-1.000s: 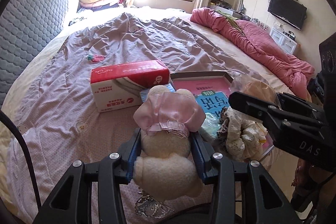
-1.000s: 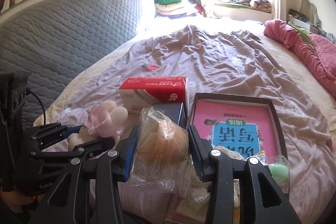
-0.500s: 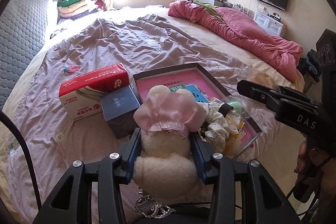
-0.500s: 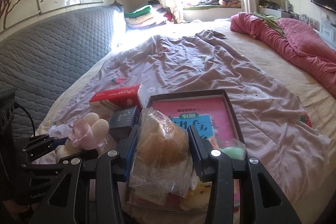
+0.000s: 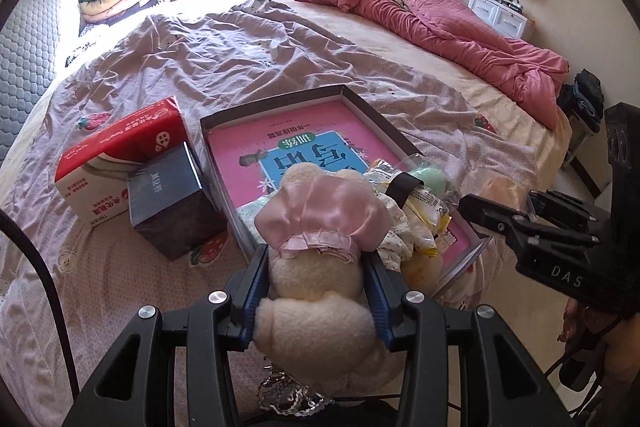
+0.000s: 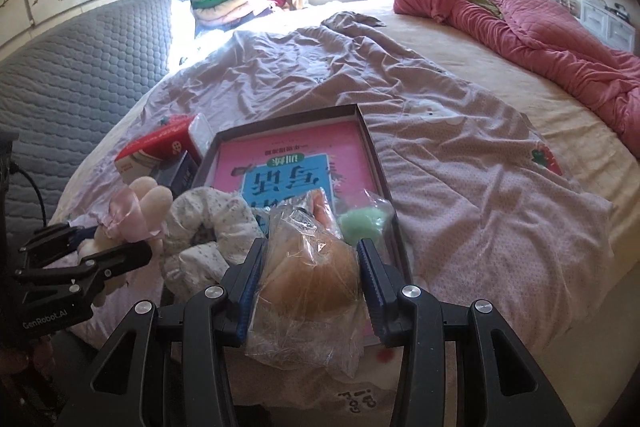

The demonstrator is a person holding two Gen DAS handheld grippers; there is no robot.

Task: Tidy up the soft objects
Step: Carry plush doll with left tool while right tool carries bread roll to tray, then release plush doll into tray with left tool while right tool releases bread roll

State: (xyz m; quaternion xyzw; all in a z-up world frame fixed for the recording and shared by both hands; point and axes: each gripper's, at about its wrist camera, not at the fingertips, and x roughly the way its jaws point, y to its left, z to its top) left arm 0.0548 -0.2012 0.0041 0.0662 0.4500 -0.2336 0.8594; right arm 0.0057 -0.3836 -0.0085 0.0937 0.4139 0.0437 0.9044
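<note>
My left gripper (image 5: 316, 259) is shut on a cream plush toy with a pink satin bonnet (image 5: 320, 223), held over the near corner of a shallow dark box (image 5: 276, 103) with a pink and blue printed bottom. My right gripper (image 6: 310, 255) is shut on a tan soft object in clear plastic wrap (image 6: 310, 271), over the same box (image 6: 288, 119). Inside the box lie a white floral cloth (image 6: 204, 223), a green ball in wrap (image 6: 360, 223) and a yellow packet (image 5: 426, 203). The other gripper (image 5: 532, 223) shows at the right of the left wrist view.
A red and white tissue box (image 5: 116, 155) and a dark blue box (image 5: 168, 203) stand left of the shallow box on the lilac bedspread (image 5: 240, 47). A pink quilt (image 5: 448, 27) lies bunched at the far right. Folded blankets (image 6: 232, 3) are stacked by the grey headboard (image 6: 80, 59).
Both grippers have swung rightward and lower with their loads still held. The shallow box has slid from the right toward the middle of both views, and the tissue box has shifted left.
</note>
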